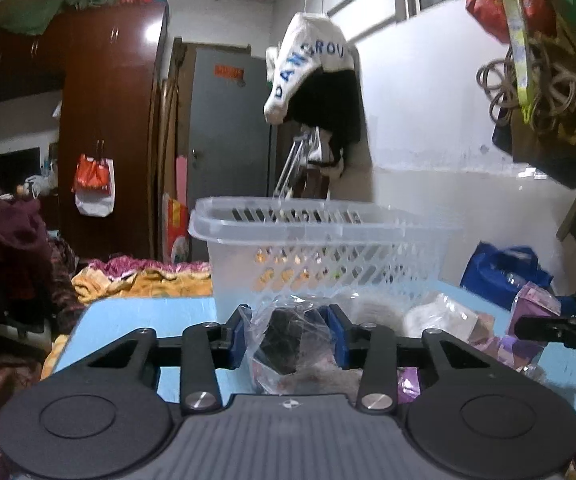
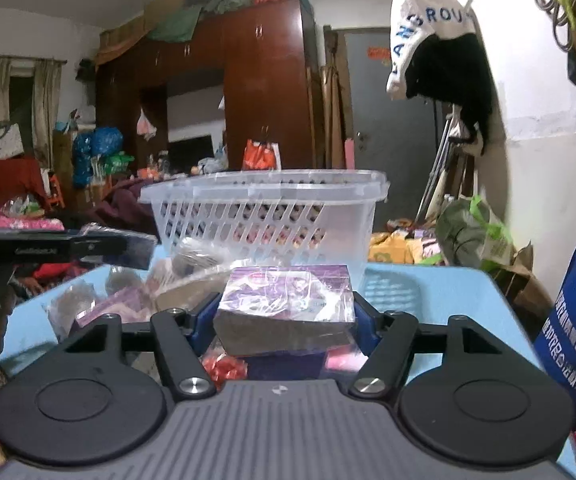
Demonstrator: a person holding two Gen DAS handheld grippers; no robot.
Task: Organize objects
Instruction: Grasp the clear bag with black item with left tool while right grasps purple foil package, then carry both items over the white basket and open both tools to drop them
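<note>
From the left wrist view, the left gripper has its blue-padded fingers clamped on a clear plastic bag with something dark inside. The bag sits between the pads just in front of the clear plastic basket, which stands on the light blue table. The basket's near wall rises directly ahead of the fingers, its rim above the held bag, so the bag would likely have to go up and forward to clear that rim. To the right of the basket's base lie more wrapped items, among them a purple packet, and the tip of the right gripper shows at the right edge.

From the right wrist view, the right gripper is closed on a purple box wrapped in clear film, its long axis running crosswise between the pads. The basket stands straight ahead, beyond the box, with its rim higher than the box. The left gripper reaches in from the left, beside the basket's near left corner. Both loads seem about equally near the basket; I cannot tell which is nearer.
</note>
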